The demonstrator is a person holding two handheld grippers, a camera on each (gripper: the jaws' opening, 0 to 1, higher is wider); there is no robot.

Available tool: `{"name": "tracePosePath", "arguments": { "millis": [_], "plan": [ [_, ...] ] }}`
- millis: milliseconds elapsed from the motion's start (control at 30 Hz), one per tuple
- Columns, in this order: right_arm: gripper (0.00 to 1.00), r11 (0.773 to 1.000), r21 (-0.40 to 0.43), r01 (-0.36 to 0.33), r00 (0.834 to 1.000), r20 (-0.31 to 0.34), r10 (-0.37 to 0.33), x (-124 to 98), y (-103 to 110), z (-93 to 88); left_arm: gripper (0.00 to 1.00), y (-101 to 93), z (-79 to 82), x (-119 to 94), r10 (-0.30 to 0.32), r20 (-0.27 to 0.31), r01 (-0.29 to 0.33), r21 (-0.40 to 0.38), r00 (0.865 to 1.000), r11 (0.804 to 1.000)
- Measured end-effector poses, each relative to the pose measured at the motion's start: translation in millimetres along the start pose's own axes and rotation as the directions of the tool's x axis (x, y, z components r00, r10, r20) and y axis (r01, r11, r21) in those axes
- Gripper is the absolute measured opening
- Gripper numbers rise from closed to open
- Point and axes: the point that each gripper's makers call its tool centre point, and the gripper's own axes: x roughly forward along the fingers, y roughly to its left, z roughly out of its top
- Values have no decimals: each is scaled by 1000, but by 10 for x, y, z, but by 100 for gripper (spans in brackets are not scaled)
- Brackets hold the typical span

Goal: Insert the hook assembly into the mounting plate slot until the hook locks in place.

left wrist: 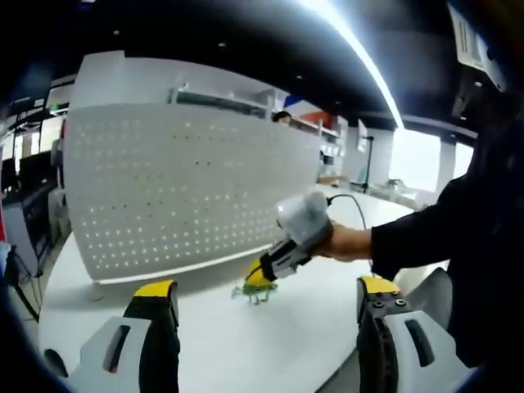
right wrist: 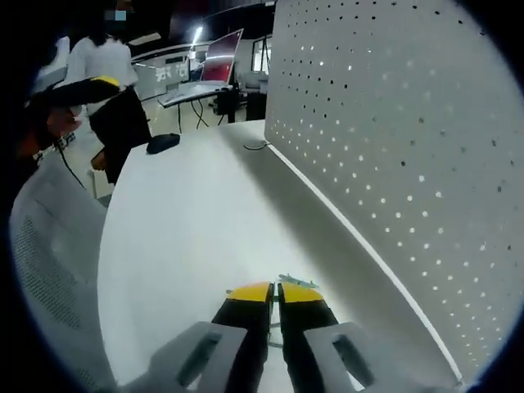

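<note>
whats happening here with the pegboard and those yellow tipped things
A person holds tongs in each hand at a white table in front of an upright white perforated panel. The right tongs are down at the tabletop, shut on a small green hook piece, which has not yet gone into the panel. The left tongs hang back, open and empty.

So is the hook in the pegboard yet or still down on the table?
Still down on the table. In the left gripper view the right gripper meets the green hook on the tabletop, in front of the pegboard.
</note>
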Motion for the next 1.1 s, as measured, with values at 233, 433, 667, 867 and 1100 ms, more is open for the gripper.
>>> {"name": "tracePosePath", "arguments": {
  "millis": [233,433,667,867,1100],
  "plan": [
    [1,1000,27,15,993,115,-18,-223,27,334,88,13,53,-9,7,16,-7,-4,1000,1000],
    [1,999,18,28,981,193,-31,-459,87,579,85,17,95,-13,10,21,-10,0,1000,1000],
    [0,999,34,28,959,281,-36,-756,184,817,81,-16,120,46,7,12,-7,27,1000,1000],
    [0,999,16,45,957,287,-48,-807,184,824,78,-21,117,108,2,10,-3,29,1000,1000],
    [0,999,16,34,944,327,-37,-909,271,942,74,-8,117,122,7,5,-7,36,1000,999]
  ]
}}
